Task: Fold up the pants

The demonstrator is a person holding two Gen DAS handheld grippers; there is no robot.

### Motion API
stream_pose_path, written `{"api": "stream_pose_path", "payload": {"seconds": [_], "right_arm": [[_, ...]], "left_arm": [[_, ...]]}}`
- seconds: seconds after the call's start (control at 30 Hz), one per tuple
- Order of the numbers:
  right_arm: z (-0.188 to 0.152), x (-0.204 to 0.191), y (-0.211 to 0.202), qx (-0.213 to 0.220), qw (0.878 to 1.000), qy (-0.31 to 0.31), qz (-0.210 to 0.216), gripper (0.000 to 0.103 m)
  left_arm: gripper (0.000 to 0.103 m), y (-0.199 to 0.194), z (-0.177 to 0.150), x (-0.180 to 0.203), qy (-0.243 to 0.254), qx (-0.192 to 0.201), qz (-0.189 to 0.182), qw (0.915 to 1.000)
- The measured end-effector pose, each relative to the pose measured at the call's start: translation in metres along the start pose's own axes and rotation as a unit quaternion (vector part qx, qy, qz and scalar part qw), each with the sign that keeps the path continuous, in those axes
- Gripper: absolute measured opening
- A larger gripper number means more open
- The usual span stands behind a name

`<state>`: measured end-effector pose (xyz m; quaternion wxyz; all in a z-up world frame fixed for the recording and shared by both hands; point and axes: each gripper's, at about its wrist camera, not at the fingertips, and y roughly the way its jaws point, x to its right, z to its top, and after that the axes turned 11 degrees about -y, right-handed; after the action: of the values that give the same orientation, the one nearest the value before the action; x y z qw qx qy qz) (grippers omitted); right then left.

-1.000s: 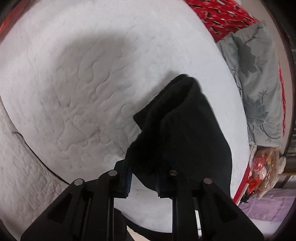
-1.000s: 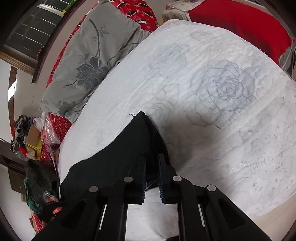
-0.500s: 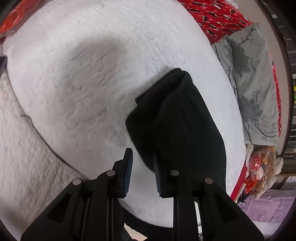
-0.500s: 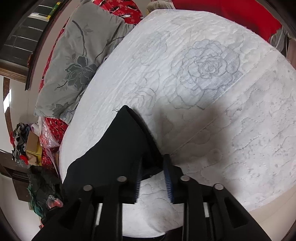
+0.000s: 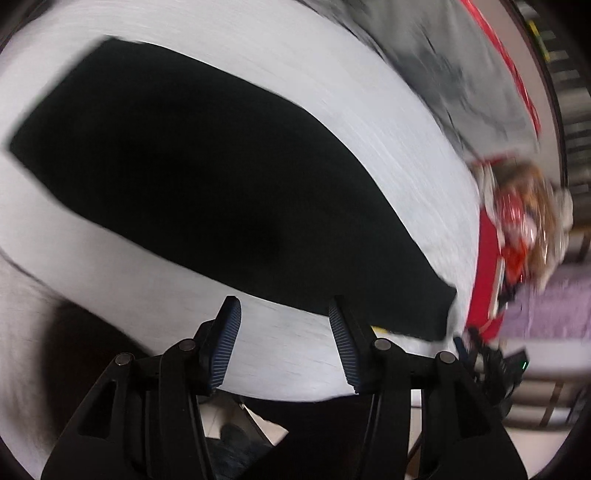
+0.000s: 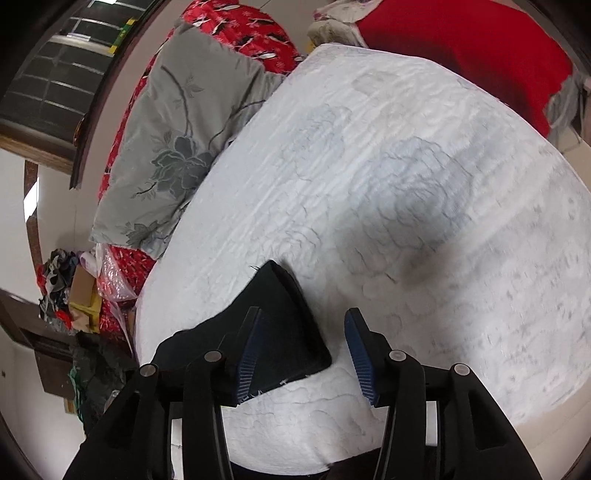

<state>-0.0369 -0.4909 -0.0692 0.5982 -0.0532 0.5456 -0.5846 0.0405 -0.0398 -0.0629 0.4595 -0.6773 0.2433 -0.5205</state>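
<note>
The black pants [image 5: 207,177] lie folded flat on the white quilted bed [image 5: 332,74], a long dark band across the blurred left wrist view. My left gripper [image 5: 284,347] is open and empty, just in front of the pants' near edge. In the right wrist view one end of the pants [image 6: 280,332] lies on the bed [image 6: 406,184]. My right gripper [image 6: 303,350] is open and empty; its left finger overlaps that end in the image, its right finger is over bare quilt.
A grey floral pillow [image 6: 173,147] and red patterned bedding [image 6: 240,26] lie at the bed's far side. A red blanket [image 6: 461,44] sits at the far right corner. Bags and clutter [image 6: 74,291] stand beside the bed. The bed's edge is near both grippers.
Both grippers have let go of the pants and opened wide. The left gripper has swung quickly, so its view is blurred and the pants now stretch across it. The pants rest flat.
</note>
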Motion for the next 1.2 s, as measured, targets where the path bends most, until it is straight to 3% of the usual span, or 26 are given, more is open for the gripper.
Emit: {"api": "stream_pose_path", "payload": {"seconds": [0.13,0.3,0.4,0.7,1.0,1.03,1.1,1.17,1.2], "right_arm": [[0.012,-0.01,0.012,-0.019,0.999,-0.026,0.01,0.052],[0.023,-0.02,0.031,-0.048,0.998,-0.05,0.014,0.054],[0.031,-0.025,0.038,-0.055,0.996,-0.072,0.005,0.054],[0.041,-0.023,0.061,-0.079,0.993,-0.088,0.019,0.053],[0.042,-0.031,0.082,-0.094,0.989,-0.117,0.011,0.036],[0.042,-0.032,0.083,-0.095,0.988,-0.125,0.006,0.031],[0.044,-0.034,0.084,-0.095,0.986,-0.139,-0.004,0.016],[0.049,-0.037,0.081,-0.093,0.985,-0.146,-0.006,0.011],[0.052,-0.039,0.077,-0.086,0.985,-0.147,-0.001,0.008]], "left_arm": [[0.048,0.034,-0.022,0.047,0.014,-0.047,-0.017,0.9986],[0.048,0.068,-0.051,0.089,0.008,-0.099,-0.048,0.9939],[0.048,0.084,-0.059,0.105,0.012,-0.116,-0.048,0.992],[0.048,0.104,-0.048,0.095,-0.059,-0.125,-0.068,0.9881],[0.048,0.116,-0.046,0.094,-0.089,-0.121,-0.055,0.9872],[0.048,0.117,-0.046,0.095,-0.092,-0.119,-0.053,0.9872],[0.041,0.117,-0.042,0.098,-0.098,-0.115,-0.053,0.9872],[0.008,0.115,-0.038,0.102,-0.096,-0.115,-0.071,0.9862],[0.008,0.113,-0.037,0.103,-0.094,-0.112,-0.071,0.9866]]}}
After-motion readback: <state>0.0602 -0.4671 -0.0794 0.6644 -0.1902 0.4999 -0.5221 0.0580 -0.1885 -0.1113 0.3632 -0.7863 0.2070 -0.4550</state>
